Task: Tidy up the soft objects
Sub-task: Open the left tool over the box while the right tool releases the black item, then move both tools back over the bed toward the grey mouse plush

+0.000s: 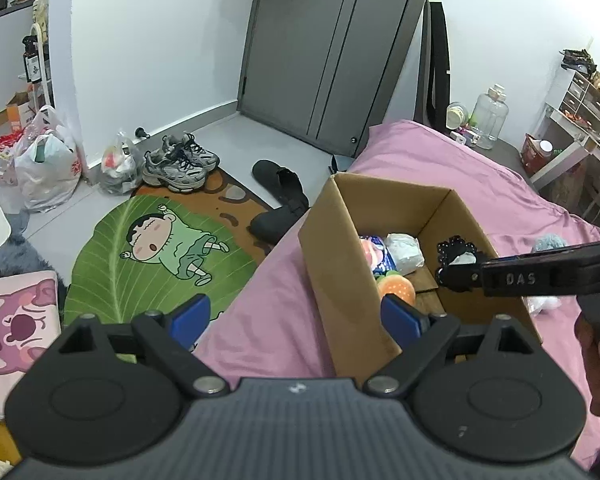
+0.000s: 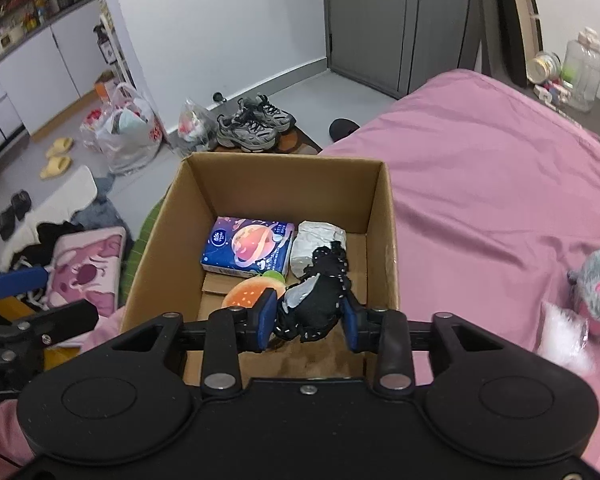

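Here, the right hand-held gripper (image 2: 309, 314), low in the frame's centre, loosely brackets a black plush (image 2: 320, 300) over the cardboard box (image 2: 384, 216); the left hand-held gripper (image 1: 296, 316) is spread, empty.

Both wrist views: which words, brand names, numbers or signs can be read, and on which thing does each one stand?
"DAS": raised letters on the black body of the right gripper, seen from the left wrist.
"AI": end of a cut-off word on the black body of the left gripper, at the right-wrist picture's left edge.
Blue tissue pack in the brown cardboard box: print too small.
Red print on the white plastic bag: blurred.
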